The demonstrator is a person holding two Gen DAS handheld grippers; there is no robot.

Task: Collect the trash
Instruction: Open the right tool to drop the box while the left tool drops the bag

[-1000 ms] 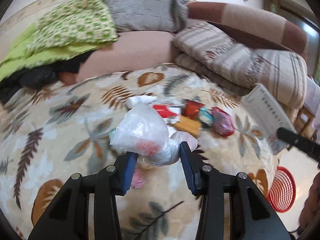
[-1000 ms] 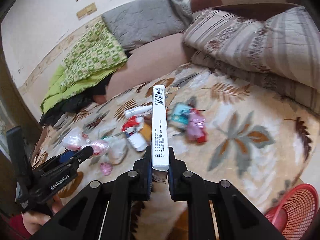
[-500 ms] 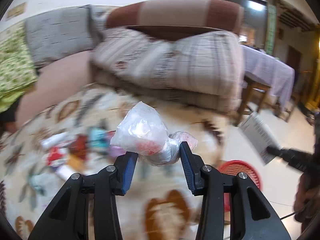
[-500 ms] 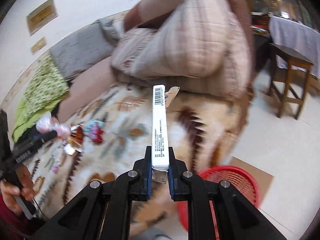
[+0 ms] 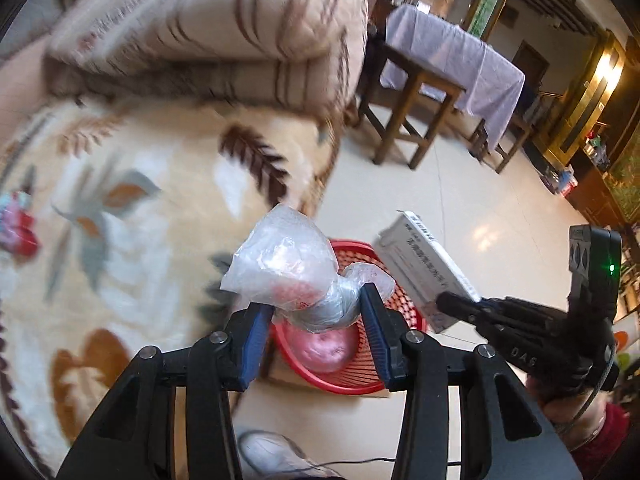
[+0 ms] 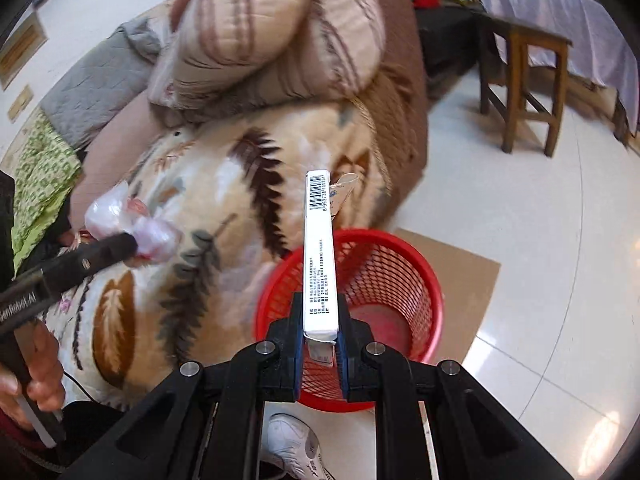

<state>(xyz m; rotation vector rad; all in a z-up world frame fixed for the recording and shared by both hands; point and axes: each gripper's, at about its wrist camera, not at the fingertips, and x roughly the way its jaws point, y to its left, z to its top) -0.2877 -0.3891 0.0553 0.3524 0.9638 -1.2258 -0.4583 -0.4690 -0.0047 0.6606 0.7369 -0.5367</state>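
A crumpled clear plastic bag [image 5: 294, 268] is pinched between the blue-padded fingers of the left gripper [image 5: 316, 320], its bulk bulging above and ahead of the fingertips. It is held above the red mesh wastebasket [image 5: 344, 376], in which something pink is seen at the bottom. A flat white carton [image 6: 320, 252] is clamped edge-on between the fingers of the right gripper [image 6: 321, 332], projecting well forward of them; its far end is carried over the near rim of the same wastebasket [image 6: 400, 264].

The wastebasket is set on a sheet of brown cardboard [image 6: 452, 260] on a glossy pale tiled floor [image 6: 540, 208], just beside a bed covered by a cream blanket with a leaf pattern [image 6: 208, 208]. Folded striped quilts [image 6: 256, 28] are piled at the head of the bed. A wooden stool [image 6: 524, 80] and a table draped in lilac cloth [image 5: 460, 60] are seen beyond.

A barcode and lines of small print, too fine to be read, are carried on the carton's edge. "GenRobot.AI" is partly legible on the left gripper's arm in the right wrist view.
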